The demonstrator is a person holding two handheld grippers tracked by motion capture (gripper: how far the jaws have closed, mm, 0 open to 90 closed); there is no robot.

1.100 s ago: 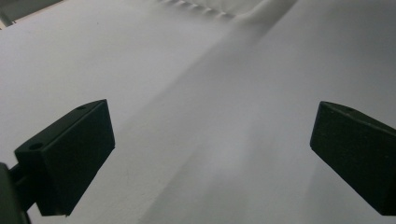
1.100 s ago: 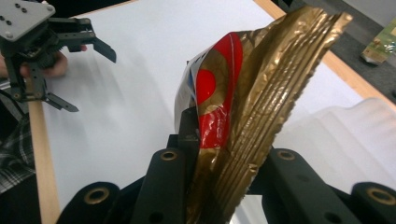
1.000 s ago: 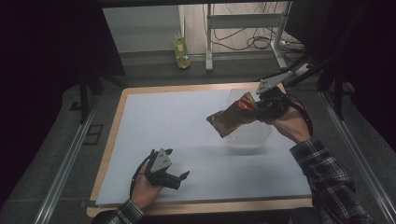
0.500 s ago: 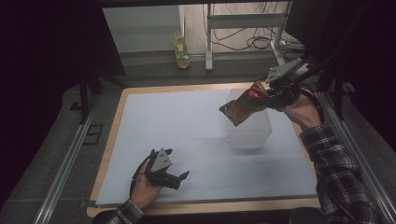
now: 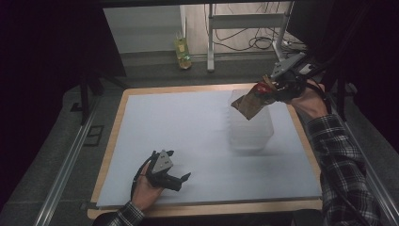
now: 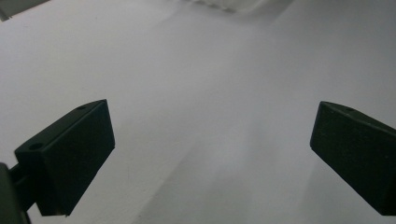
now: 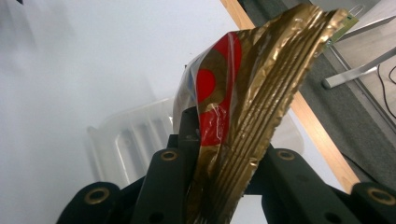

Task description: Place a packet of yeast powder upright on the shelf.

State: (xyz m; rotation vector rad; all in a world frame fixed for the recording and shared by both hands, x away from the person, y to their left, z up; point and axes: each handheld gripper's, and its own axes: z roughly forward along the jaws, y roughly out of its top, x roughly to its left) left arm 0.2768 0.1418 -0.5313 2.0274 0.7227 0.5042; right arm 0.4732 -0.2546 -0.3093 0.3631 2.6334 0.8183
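Note:
A gold foil packet with red print hangs slanted over the open top of a clear plastic tub on the right half of the white mat. My right gripper is shut on the packet's upper sealed end; in the right gripper view the crimped gold edge is pinched between the jaws, with the tub behind it. My left gripper rests low on the mat near the front edge, held in a hand. In the left gripper view its two fingertips stand wide apart with bare mat between them.
The white mat lies on a wooden board with an exposed rim. A yellow-green bottle stands on the floor beyond the table, near metal stand legs and cables. A plaid sleeve runs along the right side.
My right gripper has lifted the packet up and to the right, from in front of the tub to above its far rim. The left gripper has stayed put.

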